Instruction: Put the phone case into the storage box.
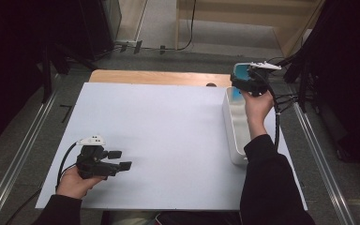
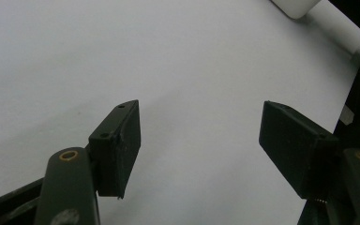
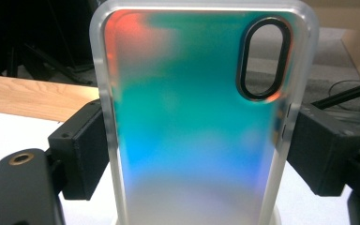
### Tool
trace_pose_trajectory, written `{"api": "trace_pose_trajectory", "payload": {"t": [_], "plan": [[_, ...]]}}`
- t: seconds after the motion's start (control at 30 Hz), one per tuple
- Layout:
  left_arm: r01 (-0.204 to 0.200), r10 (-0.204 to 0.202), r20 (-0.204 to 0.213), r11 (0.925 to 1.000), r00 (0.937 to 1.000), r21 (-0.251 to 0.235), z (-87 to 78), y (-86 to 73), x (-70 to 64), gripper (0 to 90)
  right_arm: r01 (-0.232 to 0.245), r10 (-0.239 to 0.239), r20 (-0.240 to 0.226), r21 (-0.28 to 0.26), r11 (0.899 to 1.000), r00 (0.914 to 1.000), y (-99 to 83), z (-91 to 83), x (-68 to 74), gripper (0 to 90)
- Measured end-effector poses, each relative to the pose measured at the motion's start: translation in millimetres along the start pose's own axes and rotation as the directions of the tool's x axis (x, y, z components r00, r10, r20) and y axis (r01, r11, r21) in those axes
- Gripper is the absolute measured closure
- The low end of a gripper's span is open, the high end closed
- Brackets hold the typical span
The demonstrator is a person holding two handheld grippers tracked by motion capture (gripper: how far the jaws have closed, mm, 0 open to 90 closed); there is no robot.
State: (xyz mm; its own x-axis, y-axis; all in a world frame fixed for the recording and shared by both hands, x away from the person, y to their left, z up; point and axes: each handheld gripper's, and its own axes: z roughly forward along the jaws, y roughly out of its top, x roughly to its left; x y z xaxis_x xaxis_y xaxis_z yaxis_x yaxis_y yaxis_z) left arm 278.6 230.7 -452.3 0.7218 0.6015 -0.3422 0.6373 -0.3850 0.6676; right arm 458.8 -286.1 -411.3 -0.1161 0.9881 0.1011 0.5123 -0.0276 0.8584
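The right hand-held gripper (image 3: 197, 154) is clamped on a phone case (image 3: 197, 117): in the right gripper view its two black jaws press against the case's long side edges, one on each side, and the case stands upright between them. The case has a frosted translucent rim, a back that shades from orange at the upper left through teal to blue, and an oval black-rimmed camera cutout (image 3: 264, 58) near its upper right corner. In the high view the right hand-held gripper (image 1: 243, 80) is raised at the far right of the worktop (image 1: 159, 140), and the phone case (image 1: 240, 75) shows there as a teal patch above the far end of a white rectangular tray (image 1: 234, 126). The tray lies lengthwise along the right edge of the white worktop, with the person's right forearm (image 1: 262, 159) passing over its near end. The left hand-held gripper (image 1: 119, 159) rests near the near left corner of the worktop, well apart from the tray. In the left gripper view the left hand-held gripper (image 2: 199, 140) has its jaws wide apart, with bare white surface between them.
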Motion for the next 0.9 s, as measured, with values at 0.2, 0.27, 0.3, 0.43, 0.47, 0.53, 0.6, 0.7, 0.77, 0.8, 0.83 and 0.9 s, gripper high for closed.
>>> {"api": "trace_pose_trajectory", "payload": {"t": [0.2, 0.27, 0.3, 0.43, 0.47, 0.53, 0.6, 0.7, 0.77, 0.8, 0.83, 0.9], "plan": [[0.001, -0.001, 0.004, 1.0000, 1.0000, -0.002, 1.0, -0.4, -0.5, 29.3, -0.004, 0.004, -0.008, 0.021, 1.000, 1.0000, -3.4, 4.2, -1.2, 14.8], [0.002, -0.002, 0.005, 1.0000, 1.0000, -0.001, 1.0, -0.5, -0.6, 29.3, -0.004, 0.004, -0.008, 0.033, 0.999, 1.0000, -4.7, 5.9, -1.5, 14.8], [0.001, -0.001, 0.004, 1.0000, 1.0000, -0.001, 1.0, -0.5, -0.6, 29.3, -0.002, 0.002, -0.007, 0.040, 0.999, 1.0000, -5.3, 6.7, -1.6, 14.8], [0.000, 0.000, 0.002, 1.0000, 1.0000, -0.002, 0.7, -0.5, -0.8, 29.3, -0.009, 0.009, -0.008, 0.064, 0.998, 0.9999, -7.3, 10.0, -2.6, 14.7], [0.000, 0.000, 0.001, 1.0000, 1.0000, -0.002, 0.7, -0.5, -0.8, 29.3, -0.006, 0.006, -0.007, 0.069, 0.998, 1.0000, -7.7, 10.7, -2.7, 14.7], [-0.005, 0.005, -0.002, 1.0000, 1.0000, 0.000, 0.4, -0.3, -0.8, 29.3, -0.005, 0.006, -0.006, 0.076, 0.997, 1.0000, -8.4, 11.6, -2.7, 14.7], [-0.006, 0.006, -0.004, 1.0000, 1.0000, 0.002, 0.3, -0.2, -0.9, 29.4, -0.007, 0.008, -0.005, 0.084, 0.996, 1.0000, -8.8, 12.0, -3.0, 14.7], [-0.002, 0.002, 0.000, 1.0000, 1.0000, 0.002, 0.6, -0.4, -1.0, 29.4, -0.008, 0.009, -0.004, 0.101, 0.995, 1.0000, -9.8, 13.6, -3.5, 14.7], [-0.002, 0.002, -0.001, 1.0000, 1.0000, -0.002, 1.2, -0.6, -1.2, 29.4, -0.010, 0.011, -0.007, 0.110, 0.994, 0.9999, -10.5, 14.7, -4.2, 14.7], [-0.004, 0.004, -0.002, 1.0000, 1.0000, 0.000, 1.3, -0.5, -1.1, 29.4, -0.011, 0.012, -0.008, 0.115, 0.993, 0.9999, -10.7, 14.9, -4.4, 14.7], [-0.004, 0.004, -0.002, 1.0000, 1.0000, 0.000, 1.5, -0.4, -1.2, 29.3, -0.010, 0.011, -0.008, 0.118, 0.993, 0.9999, -10.9, 15.0, -4.4, 14.7], [-0.004, 0.004, -0.002, 1.0000, 1.0000, 0.000, 1.7, -0.4, -1.3, 29.3, -0.012, 0.013, -0.009, 0.123, 0.992, 0.9999, -11.2, 15.3, -4.7, 14.7]]}}
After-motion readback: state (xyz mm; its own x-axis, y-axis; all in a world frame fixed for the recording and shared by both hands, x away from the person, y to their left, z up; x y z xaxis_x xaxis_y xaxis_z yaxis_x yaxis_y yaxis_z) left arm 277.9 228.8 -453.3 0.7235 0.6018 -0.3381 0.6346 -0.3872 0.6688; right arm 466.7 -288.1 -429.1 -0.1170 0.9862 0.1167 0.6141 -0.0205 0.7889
